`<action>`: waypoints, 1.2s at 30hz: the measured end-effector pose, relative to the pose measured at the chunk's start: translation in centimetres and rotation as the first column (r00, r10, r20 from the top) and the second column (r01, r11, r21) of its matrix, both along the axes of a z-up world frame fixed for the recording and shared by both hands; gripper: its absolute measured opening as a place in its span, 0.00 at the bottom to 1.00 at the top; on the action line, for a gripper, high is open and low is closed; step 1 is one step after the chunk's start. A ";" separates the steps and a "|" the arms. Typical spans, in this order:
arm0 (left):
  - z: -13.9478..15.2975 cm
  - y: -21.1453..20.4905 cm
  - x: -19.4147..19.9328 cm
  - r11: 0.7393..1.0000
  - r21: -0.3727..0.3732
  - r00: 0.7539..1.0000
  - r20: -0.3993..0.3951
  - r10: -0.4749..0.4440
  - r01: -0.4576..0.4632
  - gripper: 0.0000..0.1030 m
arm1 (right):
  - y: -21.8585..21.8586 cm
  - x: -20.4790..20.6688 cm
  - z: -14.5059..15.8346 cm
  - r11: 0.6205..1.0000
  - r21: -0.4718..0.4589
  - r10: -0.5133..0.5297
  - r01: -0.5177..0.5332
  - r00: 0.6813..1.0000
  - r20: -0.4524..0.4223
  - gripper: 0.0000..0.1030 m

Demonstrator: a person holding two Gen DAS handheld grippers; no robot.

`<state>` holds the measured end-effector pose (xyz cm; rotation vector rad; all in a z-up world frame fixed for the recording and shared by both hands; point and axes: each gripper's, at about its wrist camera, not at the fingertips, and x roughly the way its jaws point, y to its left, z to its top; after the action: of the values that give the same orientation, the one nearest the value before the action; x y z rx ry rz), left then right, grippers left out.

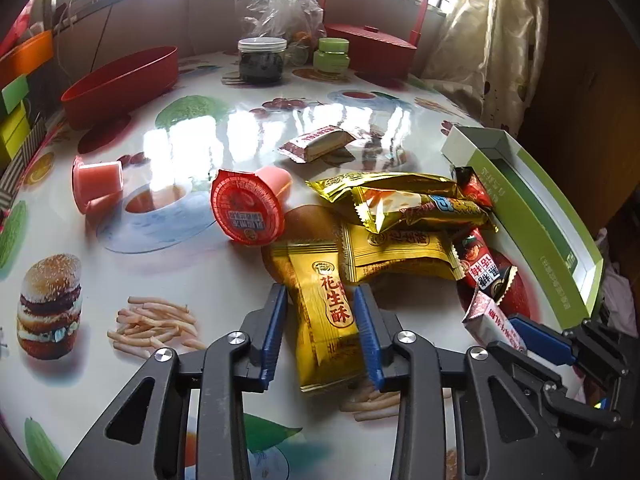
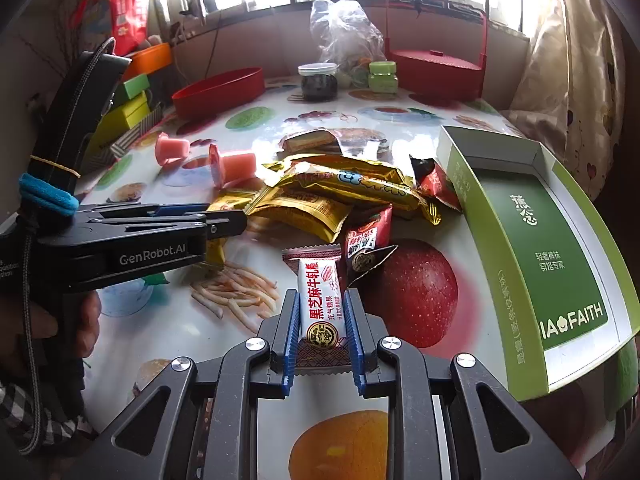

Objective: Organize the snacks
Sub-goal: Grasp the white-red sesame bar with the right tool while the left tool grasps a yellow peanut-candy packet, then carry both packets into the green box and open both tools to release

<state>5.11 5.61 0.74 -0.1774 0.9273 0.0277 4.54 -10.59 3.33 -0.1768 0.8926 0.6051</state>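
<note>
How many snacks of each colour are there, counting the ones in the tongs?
Pink jelly cups: 2
Gold packets: 4
Red packets: 2
Maroon-and-white bars: 2
Total: 10

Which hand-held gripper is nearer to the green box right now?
Right. The right hand-held gripper, shut on a white candy bar, sits just beside the green box. The left hand-held gripper, closed on a yellow snack packet, is farther away, across the snack pile.
</note>
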 end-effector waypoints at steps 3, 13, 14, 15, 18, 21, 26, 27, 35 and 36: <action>0.0 0.0 0.0 1.000 0.007 1.000 0.001 -0.002 0.002 0.28 | -0.1 0.0 0.0 1.000 0.002 0.000 0.000 1.000 0.002 0.21; 0.8 0.2 -0.9 1.000 0.010 1.000 0.025 -0.002 0.002 0.24 | -0.3 -0.2 0.5 1.000 0.016 0.000 0.000 1.000 0.009 0.21; 0.9 0.1 -1.1 1.000 0.011 1.000 0.027 -0.004 0.004 0.24 | -0.3 -0.2 0.5 1.000 0.018 0.002 -0.002 1.000 0.010 0.21; 1.0 0.0 -1.2 1.000 0.013 1.000 0.028 -0.005 0.004 0.24 | -0.3 -0.3 0.5 1.000 0.018 0.003 -0.003 1.000 0.012 0.21; 1.2 -0.1 -1.5 1.000 0.010 0.999 0.034 -0.007 0.006 0.24 | -0.3 -0.4 0.7 1.000 0.023 0.003 -0.004 1.000 0.017 0.21; 1.1 -0.3 -1.8 1.000 0.011 0.999 0.033 -0.012 0.012 0.24 | -0.5 -0.5 1.1 1.000 0.031 0.001 -0.002 1.000 0.026 0.21; 0.4 -0.4 -2.1 1.000 0.013 1.000 0.012 -0.012 0.012 0.24 | -0.6 -0.6 1.2 0.999 0.036 -0.002 0.001 1.000 0.028 0.21; 0.2 -0.3 -2.2 1.000 0.015 1.000 0.009 -0.012 0.012 0.24 | -0.6 -0.7 1.2 0.999 0.036 -0.002 0.001 1.000 0.030 0.21; -0.1 -0.7 -1.8 0.999 0.034 1.000 -0.013 -0.017 0.018 0.25 | -0.7 -0.8 1.3 0.999 0.036 -0.002 0.000 0.999 0.032 0.21; -0.1 -0.8 -1.8 0.999 0.044 1.000 -0.013 -0.022 0.023 0.25 | -0.7 -0.8 1.3 0.999 0.036 -0.001 0.000 0.999 0.033 0.21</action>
<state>3.32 4.77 0.69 -0.1257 0.9399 0.0284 3.76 -11.31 4.60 -0.1539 0.8492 0.6154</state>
